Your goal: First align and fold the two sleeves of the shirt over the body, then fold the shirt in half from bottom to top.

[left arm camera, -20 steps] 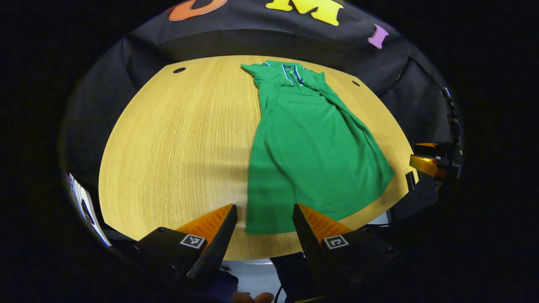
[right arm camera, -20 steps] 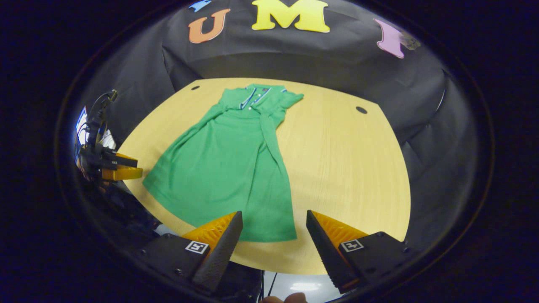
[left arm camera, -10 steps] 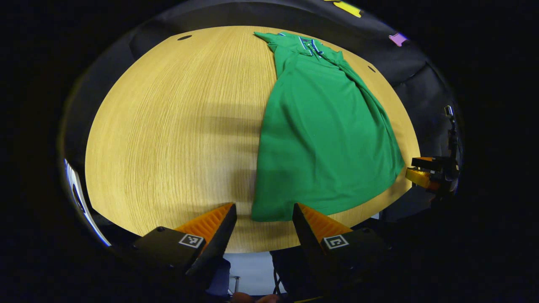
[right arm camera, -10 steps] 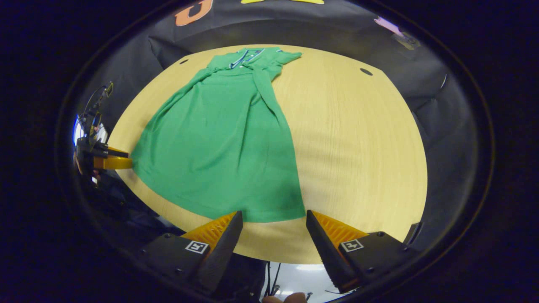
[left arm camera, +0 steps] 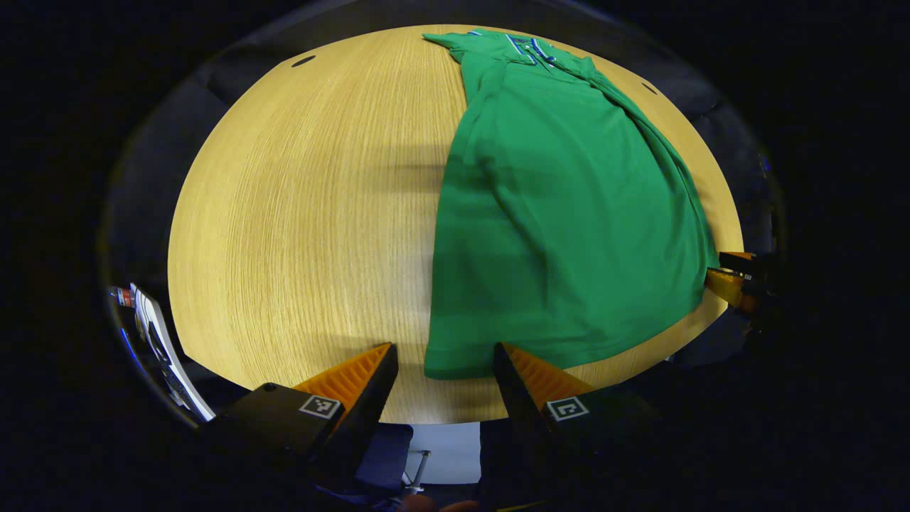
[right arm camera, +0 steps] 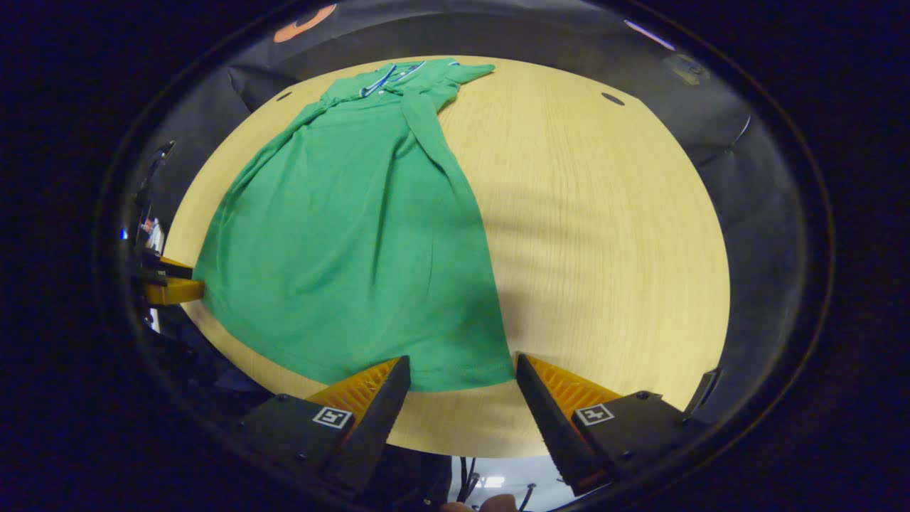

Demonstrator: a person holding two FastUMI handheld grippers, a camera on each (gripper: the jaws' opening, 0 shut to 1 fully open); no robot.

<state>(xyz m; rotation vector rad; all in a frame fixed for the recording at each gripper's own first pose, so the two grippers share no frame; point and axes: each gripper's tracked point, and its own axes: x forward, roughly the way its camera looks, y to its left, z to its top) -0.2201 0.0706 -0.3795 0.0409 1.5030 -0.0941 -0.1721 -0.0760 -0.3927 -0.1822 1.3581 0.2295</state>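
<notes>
A green polo shirt lies flat on the wooden table, collar at the far end and hem toward me. Both sleeves lie folded in over the body; one forms a narrow strip below the collar. My left gripper is open, and the hem's left corner lies between its fingers. My right gripper is open too, with the hem's right corner between its fingers on the table. Each gripper also appears beside the shirt in the other's view: the right gripper and the left gripper.
Two dark round holes sit in the tabletop near its far corners. The table's near edge runs just under both grippers, with pale floor below. A white striped object shows off the table's left side.
Both grippers have moved forward and down toward the hem. The shirt now looms larger and its bottom corners sit between the fingers. The shirt itself has not moved.
</notes>
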